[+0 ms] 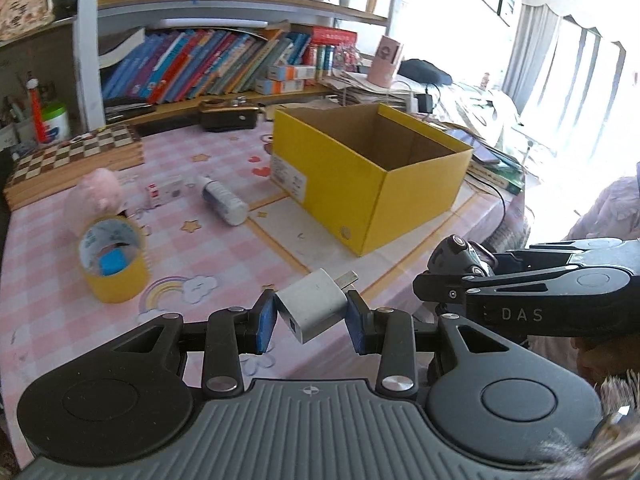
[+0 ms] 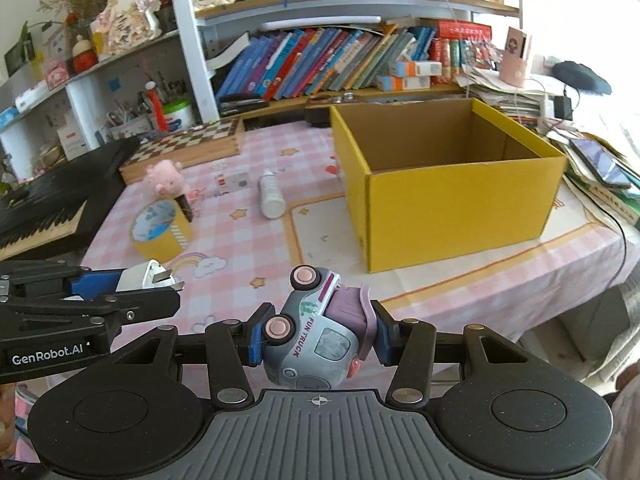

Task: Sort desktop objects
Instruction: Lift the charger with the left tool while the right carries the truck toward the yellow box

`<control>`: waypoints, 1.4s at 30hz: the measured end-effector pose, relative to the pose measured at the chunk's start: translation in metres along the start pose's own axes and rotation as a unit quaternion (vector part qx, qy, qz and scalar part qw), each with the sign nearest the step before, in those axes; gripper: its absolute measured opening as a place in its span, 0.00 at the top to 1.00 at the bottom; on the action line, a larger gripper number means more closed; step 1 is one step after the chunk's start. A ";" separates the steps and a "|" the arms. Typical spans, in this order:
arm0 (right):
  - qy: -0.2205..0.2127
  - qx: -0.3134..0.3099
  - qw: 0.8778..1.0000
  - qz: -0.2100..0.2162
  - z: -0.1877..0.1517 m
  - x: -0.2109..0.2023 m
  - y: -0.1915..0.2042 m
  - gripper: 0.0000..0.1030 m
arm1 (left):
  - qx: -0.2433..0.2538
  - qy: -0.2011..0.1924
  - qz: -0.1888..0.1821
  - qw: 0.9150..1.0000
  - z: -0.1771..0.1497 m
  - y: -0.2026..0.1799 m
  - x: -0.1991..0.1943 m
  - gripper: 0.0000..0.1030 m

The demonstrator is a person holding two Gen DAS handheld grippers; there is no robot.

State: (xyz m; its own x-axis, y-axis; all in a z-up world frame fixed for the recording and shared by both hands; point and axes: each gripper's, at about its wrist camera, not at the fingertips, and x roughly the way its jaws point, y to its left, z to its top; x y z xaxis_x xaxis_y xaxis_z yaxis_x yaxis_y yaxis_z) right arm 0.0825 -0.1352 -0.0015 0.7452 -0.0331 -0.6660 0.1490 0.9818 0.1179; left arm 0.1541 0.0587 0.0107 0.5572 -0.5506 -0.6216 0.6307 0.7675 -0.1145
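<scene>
We face a table (image 2: 248, 240) covered in a pink checked cloth printed with stars and rainbows. Behind it stands a white-framed bookshelf (image 2: 188, 60) with wooden boards, its middle shelf packed with leaning, colourful books (image 2: 320, 64). To our left, smaller shelves (image 2: 52, 92) hold flowers, boxes and ornaments, and a black keyboard (image 2: 44, 204) sits beside the table. On our right, strong daylight pours through a window (image 1: 576, 60) hung with pale curtains, washing out that side.
</scene>
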 end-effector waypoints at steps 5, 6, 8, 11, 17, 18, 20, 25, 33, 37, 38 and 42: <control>0.004 0.005 1.000 -0.003 0.004 0.000 -0.024 0.52 | 0.008 0.006 -0.007 1.000 0.010 -0.020 0.015 0.67; 0.005 0.006 1.000 -0.004 0.005 0.000 -0.029 0.52 | 0.010 0.007 -0.009 1.000 0.012 -0.025 0.019 0.67; 0.007 0.009 1.000 -0.004 0.008 0.001 -0.041 0.52 | 0.013 0.009 -0.011 1.000 0.017 -0.034 0.025 0.67; 0.011 0.010 1.000 -0.004 0.011 0.002 -0.057 0.52 | 0.017 0.013 -0.012 1.000 0.025 -0.048 0.034 0.67; 0.018 0.015 1.000 -0.002 0.018 0.005 -0.090 0.52 | 0.020 0.024 -0.014 0.999 0.038 -0.074 0.057 0.67; 0.019 0.016 1.000 -0.001 0.019 0.006 -0.097 0.52 | 0.022 0.026 -0.015 0.999 0.040 -0.079 0.060 0.67; 0.021 0.018 1.000 -0.001 0.021 0.006 -0.109 0.52 | 0.026 0.028 -0.017 0.999 0.044 -0.090 0.067 0.67; 0.023 0.022 1.000 0.000 0.030 0.008 -0.139 0.52 | 0.032 0.029 -0.019 0.999 0.059 -0.112 0.084 0.67; 0.009 0.014 1.000 0.012 0.052 0.009 -0.180 0.52 | 0.033 0.011 -0.012 0.999 0.086 -0.140 0.100 0.67; -0.012 0.000 1.000 0.024 0.073 0.008 -0.195 0.52 | 0.029 -0.011 -0.005 1.000 0.105 -0.146 0.103 0.67; -0.018 -0.007 0.999 0.028 0.080 0.008 -0.197 0.52 | 0.026 -0.019 -0.002 0.999 0.112 -0.147 0.103 0.67; -0.045 -0.033 0.997 0.044 0.109 0.013 -0.204 0.52 | 0.023 -0.050 0.011 0.998 0.138 -0.148 0.106 0.67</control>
State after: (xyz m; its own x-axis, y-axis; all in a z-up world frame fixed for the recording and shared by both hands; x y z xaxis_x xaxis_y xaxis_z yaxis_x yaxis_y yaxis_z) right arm 0.1323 -0.3564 0.0463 0.8096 0.0403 -0.5856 0.0388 0.9918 0.1219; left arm 0.1943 -0.1588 0.0688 0.6212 -0.5651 -0.5429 0.6406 0.7653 -0.0635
